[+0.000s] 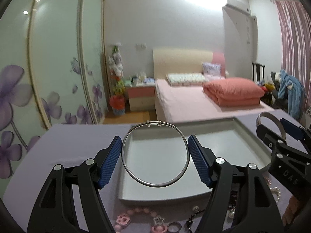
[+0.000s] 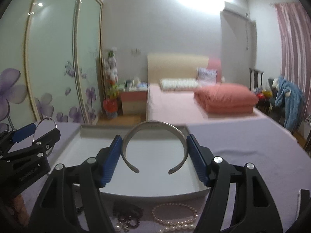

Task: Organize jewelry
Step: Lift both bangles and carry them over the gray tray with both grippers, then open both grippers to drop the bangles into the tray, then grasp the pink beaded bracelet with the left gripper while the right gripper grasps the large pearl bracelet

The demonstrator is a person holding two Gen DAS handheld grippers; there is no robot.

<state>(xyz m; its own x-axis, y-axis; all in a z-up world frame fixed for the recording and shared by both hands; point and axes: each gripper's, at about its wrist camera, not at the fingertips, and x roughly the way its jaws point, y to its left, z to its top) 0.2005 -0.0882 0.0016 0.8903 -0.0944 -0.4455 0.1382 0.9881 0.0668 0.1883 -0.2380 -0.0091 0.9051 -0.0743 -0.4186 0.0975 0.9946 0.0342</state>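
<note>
My left gripper is shut on a thin silver bangle, held above the grey tray. My right gripper is shut on a wide silver open cuff bracelet, also above the tray. The right gripper with its cuff shows at the right of the left wrist view. The left gripper with its bangle shows at the left of the right wrist view. Loose jewelry lies in front of the tray: pink bead bracelet, pearl strand, dark beaded piece.
The tray sits on a lavender-covered table. Beyond it are a pink bed, a nightstand and a flowered wardrobe. A small ring lies near the front edge.
</note>
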